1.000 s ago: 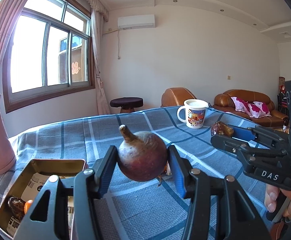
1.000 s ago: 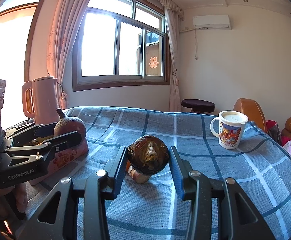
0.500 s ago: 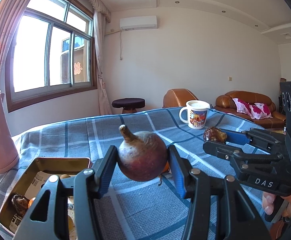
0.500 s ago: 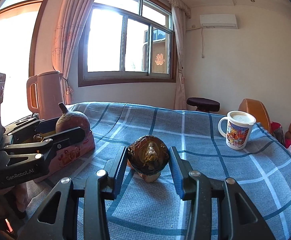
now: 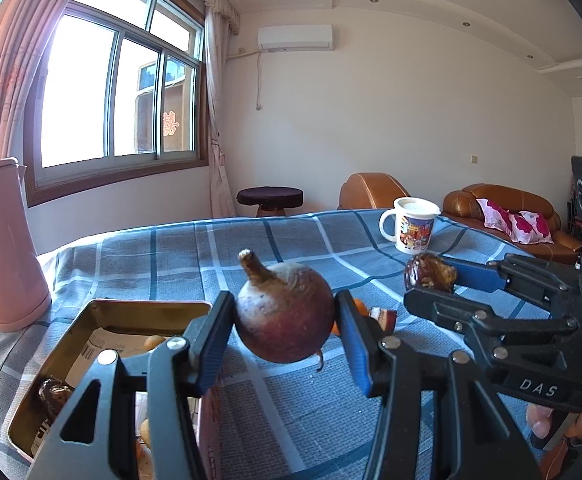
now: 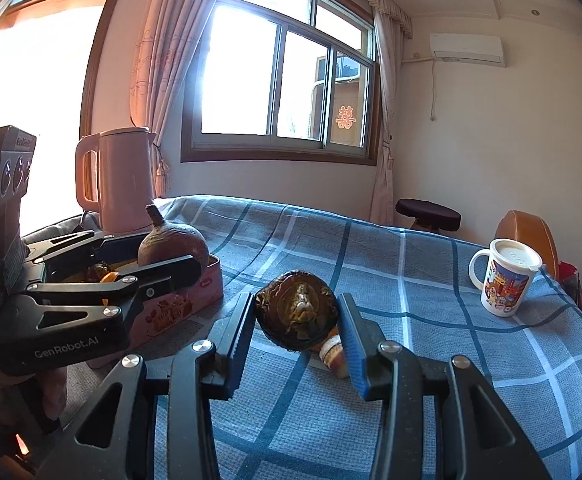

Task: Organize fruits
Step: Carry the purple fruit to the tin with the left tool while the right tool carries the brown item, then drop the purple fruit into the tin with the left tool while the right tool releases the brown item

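My left gripper (image 5: 285, 322) is shut on a round purple-brown fruit with a stem (image 5: 285, 312), held above the near right edge of a gold tin box (image 5: 103, 312) with several small fruits inside. It also shows in the right wrist view (image 6: 173, 246), over the pink-sided tin (image 6: 179, 304). My right gripper (image 6: 297, 320) is shut on a dark wrinkled fruit (image 6: 297, 314), held above the blue plaid tablecloth (image 6: 431, 332); the left wrist view shows it (image 5: 429, 272) too. Small orange and brown pieces (image 6: 333, 354) lie on the cloth under it.
A pink kettle (image 6: 121, 180) stands at the table's far left by the window. A white cartoon mug (image 6: 505, 276) stands at the far right. Brown sofas (image 5: 503, 208) and a dark stool (image 5: 270, 197) are beyond the table.
Both grippers have moved left toward the tin with their fruits still held; the tin shows larger and nearer under the left gripper.
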Demonstrator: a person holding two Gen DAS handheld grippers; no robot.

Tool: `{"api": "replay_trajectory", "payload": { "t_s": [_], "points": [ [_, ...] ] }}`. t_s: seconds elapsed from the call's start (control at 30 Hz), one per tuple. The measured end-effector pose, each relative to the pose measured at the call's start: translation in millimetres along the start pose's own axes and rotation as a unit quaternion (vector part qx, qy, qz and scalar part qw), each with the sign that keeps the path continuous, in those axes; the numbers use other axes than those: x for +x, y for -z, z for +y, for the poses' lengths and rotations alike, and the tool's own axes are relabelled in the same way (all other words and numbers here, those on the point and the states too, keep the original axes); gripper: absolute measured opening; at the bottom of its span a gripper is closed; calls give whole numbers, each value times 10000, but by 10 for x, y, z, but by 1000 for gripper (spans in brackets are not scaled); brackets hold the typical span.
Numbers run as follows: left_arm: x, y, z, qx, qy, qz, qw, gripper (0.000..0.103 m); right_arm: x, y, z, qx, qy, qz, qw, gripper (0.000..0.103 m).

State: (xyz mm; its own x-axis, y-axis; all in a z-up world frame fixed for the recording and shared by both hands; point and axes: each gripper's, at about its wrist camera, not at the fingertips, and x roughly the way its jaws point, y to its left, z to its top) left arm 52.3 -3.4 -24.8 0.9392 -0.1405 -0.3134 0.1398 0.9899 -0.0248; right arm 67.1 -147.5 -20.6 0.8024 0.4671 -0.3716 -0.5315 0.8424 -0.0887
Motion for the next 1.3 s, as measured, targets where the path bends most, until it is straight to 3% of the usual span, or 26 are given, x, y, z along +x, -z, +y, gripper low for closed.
{"api": "replay_trajectory", "payload": {
  "t_s": [0.8, 1.1, 1.3],
  "points": [
    [-5, 34, 688, -425, -605, 461, 9962, 53, 466, -381, 437, -548, -498, 172, 9971, 44],
    [25, 47, 915, -462, -798, 704, 9932, 53, 575, -464, 491, -277, -855, 268, 9956, 44],
    [86, 84, 951, -435, -864, 895, 9913, 53, 641, -561, 639, -433, -840, 249, 9952, 44]
  ]
}}
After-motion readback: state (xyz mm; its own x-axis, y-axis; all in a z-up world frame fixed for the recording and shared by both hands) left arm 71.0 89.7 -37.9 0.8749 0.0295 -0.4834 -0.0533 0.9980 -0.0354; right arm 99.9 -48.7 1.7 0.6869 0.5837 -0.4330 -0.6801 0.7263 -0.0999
